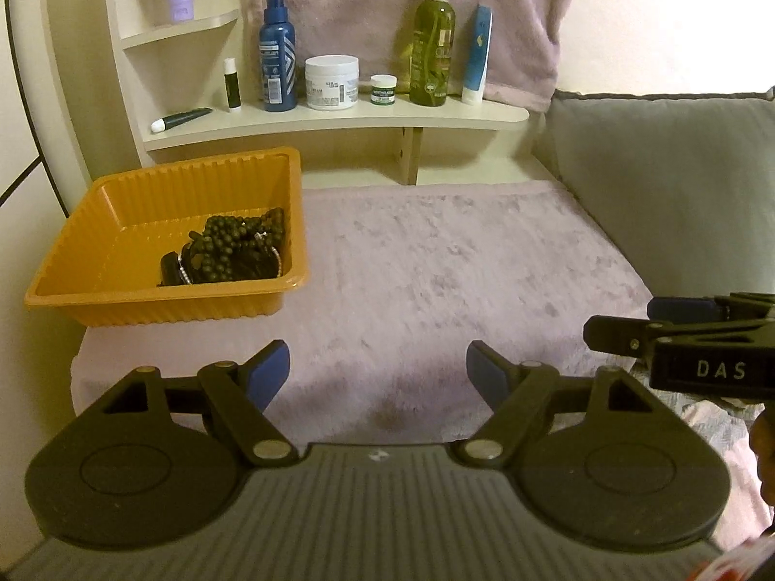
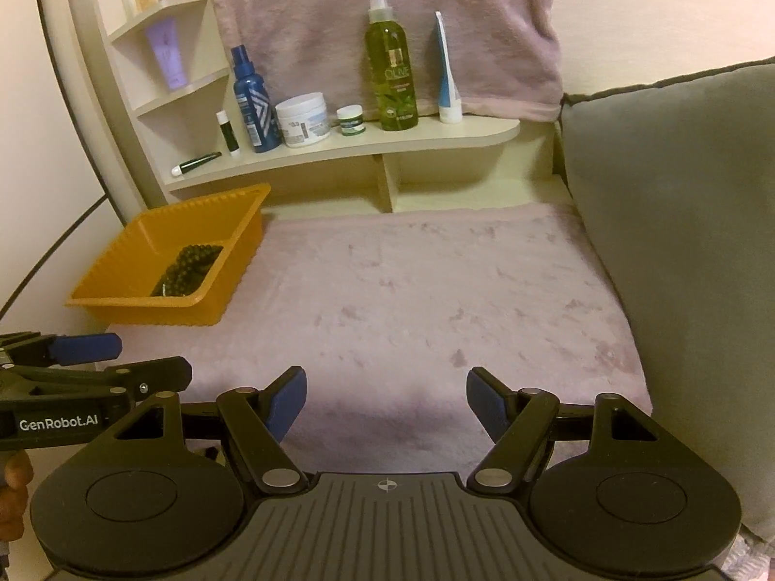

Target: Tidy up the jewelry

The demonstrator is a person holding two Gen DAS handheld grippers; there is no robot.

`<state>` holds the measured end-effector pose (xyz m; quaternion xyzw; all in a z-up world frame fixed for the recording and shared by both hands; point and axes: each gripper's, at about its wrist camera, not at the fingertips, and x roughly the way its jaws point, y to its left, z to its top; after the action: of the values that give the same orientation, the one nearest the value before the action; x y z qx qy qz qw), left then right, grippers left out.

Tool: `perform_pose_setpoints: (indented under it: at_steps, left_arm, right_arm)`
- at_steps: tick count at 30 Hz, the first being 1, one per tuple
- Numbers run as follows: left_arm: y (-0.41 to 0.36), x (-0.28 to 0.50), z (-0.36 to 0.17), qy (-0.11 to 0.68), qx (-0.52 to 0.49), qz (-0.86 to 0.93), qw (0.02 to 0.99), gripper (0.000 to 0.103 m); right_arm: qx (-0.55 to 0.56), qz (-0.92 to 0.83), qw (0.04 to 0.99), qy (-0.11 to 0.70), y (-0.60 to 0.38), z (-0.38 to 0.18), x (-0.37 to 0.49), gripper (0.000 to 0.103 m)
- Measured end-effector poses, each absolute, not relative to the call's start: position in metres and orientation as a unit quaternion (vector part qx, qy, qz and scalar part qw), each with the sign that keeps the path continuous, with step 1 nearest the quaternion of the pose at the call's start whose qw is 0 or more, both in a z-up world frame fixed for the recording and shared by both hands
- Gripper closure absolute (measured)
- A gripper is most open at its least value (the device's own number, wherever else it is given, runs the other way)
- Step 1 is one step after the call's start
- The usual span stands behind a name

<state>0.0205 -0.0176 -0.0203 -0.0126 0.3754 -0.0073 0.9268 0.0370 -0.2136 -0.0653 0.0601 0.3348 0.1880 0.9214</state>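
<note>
An orange ribbed tray [image 1: 72, 261] stands at the left on a pale pink fuzzy cloth [image 1: 436, 266]. Dark beaded jewelry [image 1: 232, 247] with a silvery chain lies heaped in its right front corner. The tray [image 2: 126, 261] and beads [image 2: 189, 266] also show in the right wrist view. My left gripper [image 1: 378, 377] is open and empty, low over the cloth's front edge, to the right of the tray. My right gripper [image 2: 386, 399] is open and empty beside it; it shows from the side in the left wrist view [image 1: 625, 324].
A cream shelf [image 1: 339, 121] behind the cloth carries a blue bottle [image 1: 278, 53], a white jar [image 1: 332, 82], a small green jar [image 1: 383, 89], an olive spray bottle [image 1: 433, 43] and tubes. A grey cushion [image 1: 678, 184] borders the right side.
</note>
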Motion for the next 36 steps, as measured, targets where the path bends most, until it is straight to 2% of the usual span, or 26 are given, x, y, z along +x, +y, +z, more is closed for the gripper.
perform_pose_setpoints:
  at_steps: [36]
  left_arm:
    - [-0.0183, 0.0216, -0.0202, 0.375, -0.013, -0.008, 0.927, 0.024]
  right_arm:
    - [0.055, 0.197, 0.919, 0.338, -0.2101, -0.0675, 0.0386, 0.03]
